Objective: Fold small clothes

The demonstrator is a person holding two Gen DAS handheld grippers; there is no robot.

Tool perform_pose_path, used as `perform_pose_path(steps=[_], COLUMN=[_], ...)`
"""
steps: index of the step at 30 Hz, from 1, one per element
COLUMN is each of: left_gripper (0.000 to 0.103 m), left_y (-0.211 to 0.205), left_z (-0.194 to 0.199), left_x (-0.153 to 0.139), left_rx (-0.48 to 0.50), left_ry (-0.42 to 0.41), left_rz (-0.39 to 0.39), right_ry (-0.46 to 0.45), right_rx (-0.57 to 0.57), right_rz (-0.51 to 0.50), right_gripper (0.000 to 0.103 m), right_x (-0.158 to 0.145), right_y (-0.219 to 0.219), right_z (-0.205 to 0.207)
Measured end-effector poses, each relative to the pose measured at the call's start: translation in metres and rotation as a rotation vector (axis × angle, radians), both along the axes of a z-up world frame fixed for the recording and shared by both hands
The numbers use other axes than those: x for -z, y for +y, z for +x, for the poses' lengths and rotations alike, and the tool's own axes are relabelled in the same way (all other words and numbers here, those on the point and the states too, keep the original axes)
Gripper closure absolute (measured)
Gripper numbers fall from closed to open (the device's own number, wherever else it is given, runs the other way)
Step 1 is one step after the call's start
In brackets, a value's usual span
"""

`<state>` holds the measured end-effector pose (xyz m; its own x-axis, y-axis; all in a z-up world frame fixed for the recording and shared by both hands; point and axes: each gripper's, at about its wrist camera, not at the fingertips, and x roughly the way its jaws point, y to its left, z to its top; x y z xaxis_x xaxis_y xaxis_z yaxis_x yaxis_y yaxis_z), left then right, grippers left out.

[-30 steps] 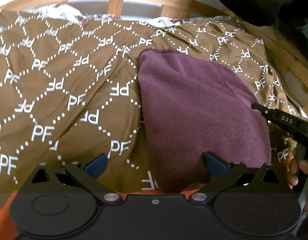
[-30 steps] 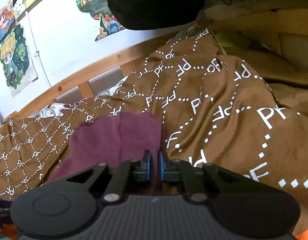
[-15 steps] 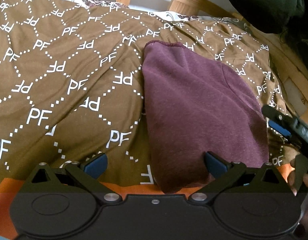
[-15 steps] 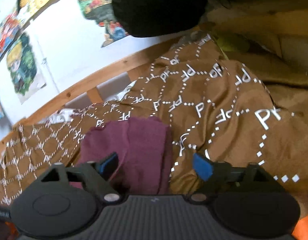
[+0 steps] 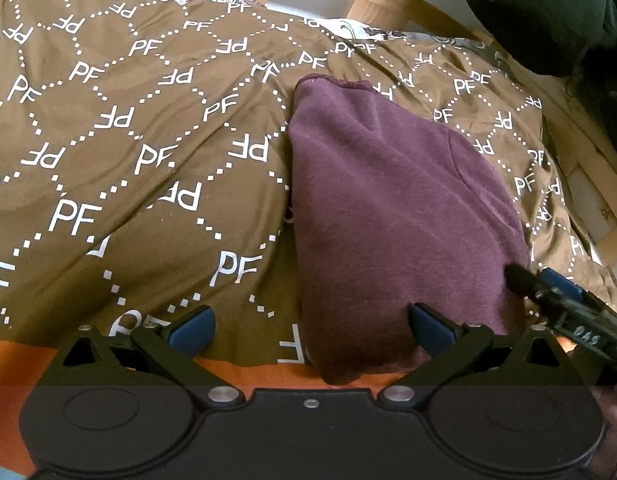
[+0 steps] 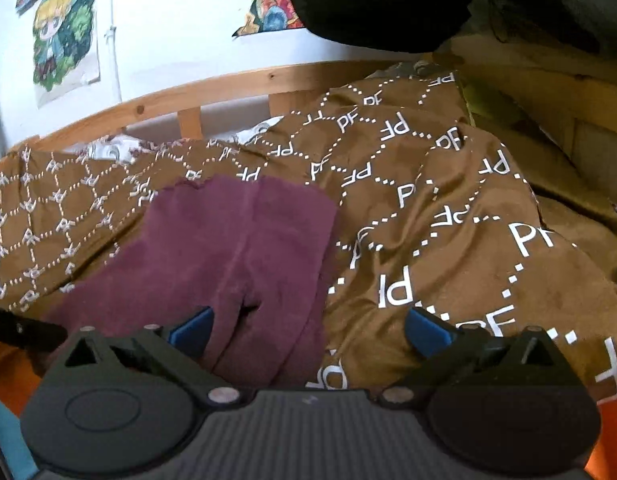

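Note:
A folded purple garment (image 5: 388, 208) lies flat on a brown bedcover (image 5: 128, 160) printed with white "PF" letters. My left gripper (image 5: 310, 330) stands open at the garment's near edge, one pad over the cloth and one over the cover, gripping nothing. In the right wrist view the same purple garment (image 6: 236, 248) lies to the left. My right gripper (image 6: 308, 330) has its jaws opening wide. The garment's near corner lies between them, untouched by the pads. The right gripper's fingers (image 5: 560, 296) also show at the garment's right edge.
A wooden bed rail (image 5: 388, 4) runs along the far side against a white wall with cartoon posters (image 6: 64, 28). A heap of dark clothing (image 5: 548, 12) sits at the far right corner. An orange sheet (image 5: 248, 372) shows at the near edge.
My right gripper was shut on the garment's near edge; its jaws have spread wide and let the cloth go. The left gripper stayed open with a slight roll of its view.

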<state>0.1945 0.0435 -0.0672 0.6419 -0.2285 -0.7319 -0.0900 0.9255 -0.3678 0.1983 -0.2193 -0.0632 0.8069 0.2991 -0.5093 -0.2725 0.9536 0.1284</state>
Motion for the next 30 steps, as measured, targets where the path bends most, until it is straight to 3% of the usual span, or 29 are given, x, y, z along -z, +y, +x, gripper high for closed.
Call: perform_pose_path(steps=[5, 9, 11, 13, 15, 21, 30], left_gripper=[0.001, 0.001, 0.001, 0.001, 0.001, 0.001, 0.001], left_y=[0.0, 0.002, 0.001, -0.002, -0.008, -0.019, -0.022], left_z=[0.001, -0.002, -0.002, -0.001, -0.001, 0.003, 0.007], left_x=[-0.002, -0.015, -0.021, -0.025, -0.026, -0.017, -0.015], left_rx=[0.01, 0.037, 0.055, 0.077, 0.094, 0.114, 0.094], left_ry=[-0.004, -0.068, -0.102, -0.115, -0.118, -0.08, -0.06], left_rz=[0.014, 0.021, 0.007, 0.019, 0.044, 0.073, 0.071], right_ry=[-0.102, -0.061, -0.041, -0.037, -0.048, -0.126, -0.09], right_rx=[0.008, 0.027, 0.04, 0.035, 0.011, -0.037, -0.026], right_rz=[0.161, 0.213, 0.198, 0.18, 0.17, 0.124, 0.129], right_gripper=[0.004, 0.045, 0.058, 0.085, 0.096, 0.098, 0.098], right_x=[-0.013, -0.015, -0.01, -0.006, -0.005, -0.011, -0.004], right_y=[-0.015, -0.017, -0.016, -0.015, -0.013, 0.0, -0.001], right_z=[-0.001, 0.033, 0.046, 0.055, 0.06, 0.065, 0.082])
